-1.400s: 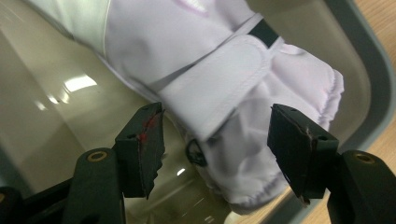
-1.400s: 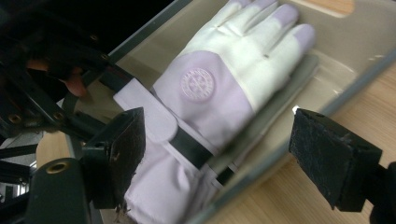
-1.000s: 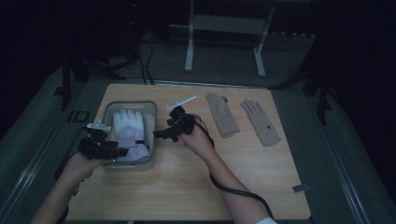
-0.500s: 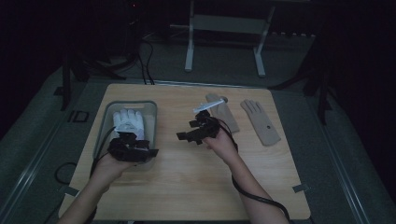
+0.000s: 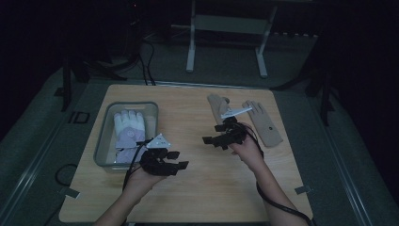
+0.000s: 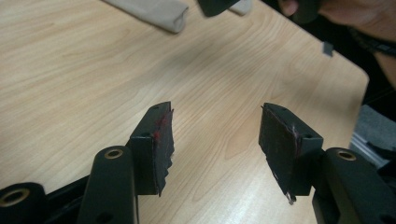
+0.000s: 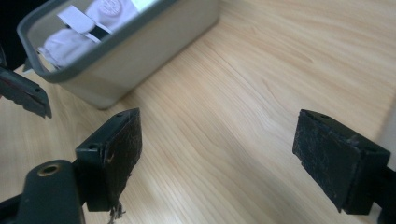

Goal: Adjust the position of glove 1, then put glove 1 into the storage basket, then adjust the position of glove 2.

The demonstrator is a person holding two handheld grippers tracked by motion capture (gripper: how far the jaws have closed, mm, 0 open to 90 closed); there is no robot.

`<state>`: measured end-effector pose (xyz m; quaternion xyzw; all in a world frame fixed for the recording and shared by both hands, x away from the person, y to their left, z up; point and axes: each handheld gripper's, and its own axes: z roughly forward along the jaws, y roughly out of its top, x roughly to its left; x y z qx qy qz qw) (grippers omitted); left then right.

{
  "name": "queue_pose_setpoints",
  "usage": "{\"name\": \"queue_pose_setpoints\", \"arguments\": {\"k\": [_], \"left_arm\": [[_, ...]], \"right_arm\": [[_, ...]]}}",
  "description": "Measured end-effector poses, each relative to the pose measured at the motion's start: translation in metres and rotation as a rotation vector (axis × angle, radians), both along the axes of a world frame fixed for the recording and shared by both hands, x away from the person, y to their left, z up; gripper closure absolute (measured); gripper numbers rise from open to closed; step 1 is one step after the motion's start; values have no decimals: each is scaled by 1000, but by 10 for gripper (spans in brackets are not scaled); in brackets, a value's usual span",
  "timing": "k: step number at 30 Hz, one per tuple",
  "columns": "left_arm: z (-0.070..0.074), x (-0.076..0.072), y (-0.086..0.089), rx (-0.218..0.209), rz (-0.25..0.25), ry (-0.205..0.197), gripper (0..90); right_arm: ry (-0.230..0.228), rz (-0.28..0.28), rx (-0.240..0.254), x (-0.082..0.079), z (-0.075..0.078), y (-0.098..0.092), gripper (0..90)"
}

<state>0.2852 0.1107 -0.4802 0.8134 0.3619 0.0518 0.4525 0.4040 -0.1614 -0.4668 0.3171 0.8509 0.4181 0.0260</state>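
Two beige gloves lie far right; white gloves fill the bin. Both empty grippers, left part-open and closing, right wide, seem bound for them.

The right tool is hanging over the bare wooden tabletop, its jaws standing wide apart with nothing between them. A grey bin is sitting beyond, holding white gloves.
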Motion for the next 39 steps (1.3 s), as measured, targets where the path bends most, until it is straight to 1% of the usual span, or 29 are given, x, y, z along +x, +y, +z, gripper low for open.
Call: {"name": "queue_pose_setpoints", "arguments": {"k": [1, 2, 3, 4, 5, 6, 7, 8, 10, 11, 12, 13, 14, 16, 18, 22, 24, 25, 27, 28, 30, 32, 33, 34, 35, 36, 37, 38, 39], "left_arm": [[-3, 1, -1, 0, 4, 4, 450], [-10, 1, -2, -4, 17, 6, 451], [-13, 1, -3, 9, 19, 3, 451], [-17, 1, -4, 10, 22, 3, 451], [-17, 1, -4, 10, 22, 3, 450], [-22, 0, -4, 10, 28, 3, 450], [-30, -2, -5, 0, 38, -5, 451], [-30, -2, -5, 0, 38, -5, 451], [-41, -6, -7, -4, 50, -11, 451], [-41, -6, -7, -4, 50, -11, 451], [-48, -7, -9, 0, 52, -7, 451], [-51, -8, -9, -1, 56, -11, 451], [-51, -8, -9, -1, 56, -11, 450], [-56, -9, -9, -17, 55, -3, 450], [-60, -10, -9, -14, 58, 0, 450], [-64, -11, -9, -28, 71, -18, 451], [-63, -11, -9, -18, 67, -25, 450], [-63, -12, -10, -10, 67, -38, 445], [-63, -13, -11, 1, 68, -56, 398], [-64, -13, -11, 2, 68, -64, 398], [-66, -13, -12, 0, 72, -63, 366], [-68, -12, -13, 18, 72, -59, 285], [-69, -12, -13, 13, 75, -63, 240], [-70, -13, -13, 15, 86, -76, 199], [-72, -12, -13, 16, 100, -81, 199], [-73, -11, -13, 17, 120, -78, 170], [-74, -11, -14, 28, 140, -82, 171], [-76, -11, -13, 25, 144, -95, 170], [-77, -12, -13, 22, 145, -102, 158]], "right_arm": [[3, -10, -3, 0, -2, -6, 157], [2, -14, -5, -1, -2, -9, 155], [-2, -17, -8, -1, -3, -12, 144], [-3, -19, -13, -1, -4, -15, 143], [-5, -18, -22, -2, -5, -19, 143], [-5, -18, -22, -2, -5, -19, 143], [-7, -21, -24, -4, -8, -26, 143], [-8, -25, -24, -4, -9, -29, 143], [-16, -40, -31, -6, -10, -36, 143], [-16, -40, -31, -6, -10, -36, 143], [-10, -53, -33, -5, -12, -43, 143], [-13, -61, -31, -5, -12, -46, 143], [-9, -69, -22, -6, -13, -49, 143], [-8, -81, -17, -6, -14, -54, 143], [-5, -84, -18, -6, -15, -55, 143], [-8, -88, -22, -6, -16, -57, 145], [-15, -90, -18, -5, -16, -58, 146], [-18, -92, -16, -4, -16, -58, 146], [-25, -104, -15, -2, -15, -59, 146], [-25, -104, -15, -2, -15, -59, 146], [-28, -115, -2, 2, -15, -61, 146], [-37, -134, 0, 7, -16, -63, 146], [-45, -155, -3, 14, -17, -66, 146], [-49, -167, 3, 18, -18, -68, 146], [-49, -167, 3, 18, -18, -68, 146], [-48, -174, 9, 21, -18, -69, 146], [-51, -183, 9, 25, -19, -71, 146], [-56, -197, 8, 28, -20, -72, 146], [-54, -213, 13, 36, -22, -74, 146]]}}
